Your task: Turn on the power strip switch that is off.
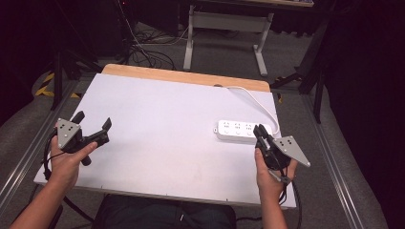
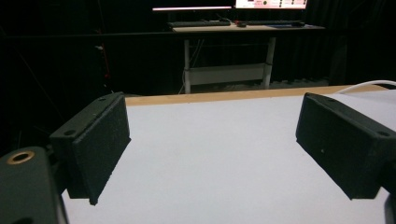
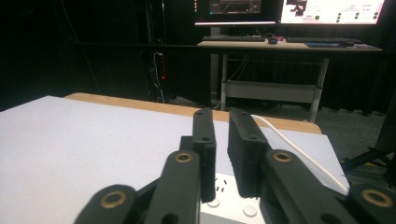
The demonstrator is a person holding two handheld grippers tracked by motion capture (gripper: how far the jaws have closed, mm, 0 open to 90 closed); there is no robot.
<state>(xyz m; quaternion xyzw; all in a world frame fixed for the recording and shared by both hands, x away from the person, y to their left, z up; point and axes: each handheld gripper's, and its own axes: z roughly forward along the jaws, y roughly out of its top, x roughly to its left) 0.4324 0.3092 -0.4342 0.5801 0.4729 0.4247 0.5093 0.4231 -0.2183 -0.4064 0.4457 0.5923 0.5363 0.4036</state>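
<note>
At the desk's (image 1: 157, 124) four o'clock lies the power strip (image 1: 239, 131); the right hand-held gripper (image 1: 261, 131) hovers beside it, jaws slightly parted, probably to grasp. The left hand-held gripper (image 1: 93, 123) waits wide open at nine o'clock.

Power strip (image 3: 233, 205) mostly behind jaws

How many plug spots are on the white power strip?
3. They sit in a row along the top of the power strip at the table's right side: one at the left end, one in the middle, one toward the right end beside the right hand-held gripper, which may hide more.
</note>
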